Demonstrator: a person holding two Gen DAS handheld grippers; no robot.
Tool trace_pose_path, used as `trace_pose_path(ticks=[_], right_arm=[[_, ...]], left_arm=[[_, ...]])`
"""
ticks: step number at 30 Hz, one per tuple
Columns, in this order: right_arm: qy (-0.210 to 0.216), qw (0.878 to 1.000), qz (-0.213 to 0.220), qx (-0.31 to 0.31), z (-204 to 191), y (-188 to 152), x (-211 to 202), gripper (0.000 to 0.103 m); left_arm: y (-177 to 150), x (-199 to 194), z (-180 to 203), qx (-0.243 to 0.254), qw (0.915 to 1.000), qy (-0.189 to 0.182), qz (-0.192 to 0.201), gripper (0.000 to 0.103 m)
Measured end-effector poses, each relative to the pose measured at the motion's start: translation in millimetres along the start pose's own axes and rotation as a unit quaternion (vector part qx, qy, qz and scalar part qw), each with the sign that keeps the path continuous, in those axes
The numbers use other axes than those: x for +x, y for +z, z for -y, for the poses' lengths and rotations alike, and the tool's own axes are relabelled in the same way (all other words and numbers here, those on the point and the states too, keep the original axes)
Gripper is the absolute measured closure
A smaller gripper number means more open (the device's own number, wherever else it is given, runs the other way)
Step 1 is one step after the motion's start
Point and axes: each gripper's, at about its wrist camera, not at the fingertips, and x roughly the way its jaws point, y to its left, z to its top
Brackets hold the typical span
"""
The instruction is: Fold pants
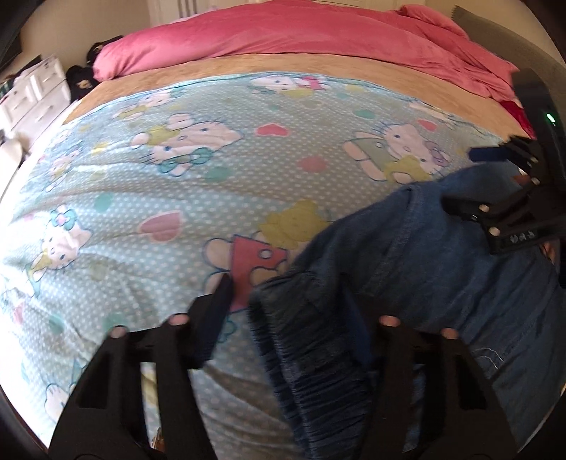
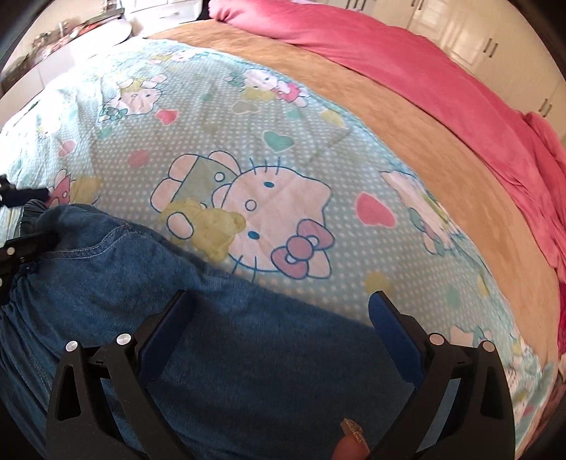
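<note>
Blue denim pants (image 1: 442, 269) lie on a light blue cartoon-cat blanket (image 1: 177, 170); their gathered elastic waistband (image 1: 311, 346) is at the lower middle of the left wrist view. My left gripper (image 1: 290, 293) is open, its jaws straddling the waistband edge. My right gripper (image 2: 279, 300) is open above the denim (image 2: 177, 293), nothing between its fingers. The right gripper also shows at the right edge of the left wrist view (image 1: 470, 184), over the pants. The left gripper shows at the left edge of the right wrist view (image 2: 24, 216).
A tan sheet (image 1: 283, 67) and a pink duvet (image 1: 283, 32) lie along the far side of the bed. A white dresser (image 1: 32, 95) stands at the left. White wardrobe doors (image 2: 495, 39) stand behind the bed.
</note>
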Motion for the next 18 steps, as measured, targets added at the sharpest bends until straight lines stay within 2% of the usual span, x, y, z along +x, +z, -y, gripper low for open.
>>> trace_pose_path(ticks=[3, 7, 12, 14, 16, 18], right_arm=[[0.016, 1.000, -0.002, -0.007, 1.4, 1.8, 3.0, 0.004], [0.036, 0.999, 0.002, -0.025, -2.0, 2.6, 5.2, 0.008], [0.063, 0.997, 0.018, -0.048, -13.7, -4.4, -1.6, 0.047], [0.075, 0.996, 0.025, -0.048, -19.3, -8.5, -6.9, 0.073], [0.065, 0.996, 0.031, -0.045, -22.7, -13.7, -13.6, 0.089], [0.066, 0.997, 0.038, -0.023, -19.9, -18.8, -21.4, 0.096]], left_arm=[[-1.3, -4.1, 8.3, 0.016, 0.9998, 0.007, 0.010, 0.077], [0.1, -20.4, -0.7, -0.006, 0.9992, -0.029, 0.028, 0.080], [0.6, -33.1, -3.9, -0.017, 0.9975, -0.056, 0.039, 0.081], [0.9, -34.6, -3.8, -0.017, 0.9973, -0.058, 0.041, 0.081], [-0.4, -35.8, -2.6, -0.015, 0.9974, -0.057, 0.042, 0.081], [-1.9, -36.9, -2.3, -0.012, 0.9975, -0.055, 0.043, 0.081]])
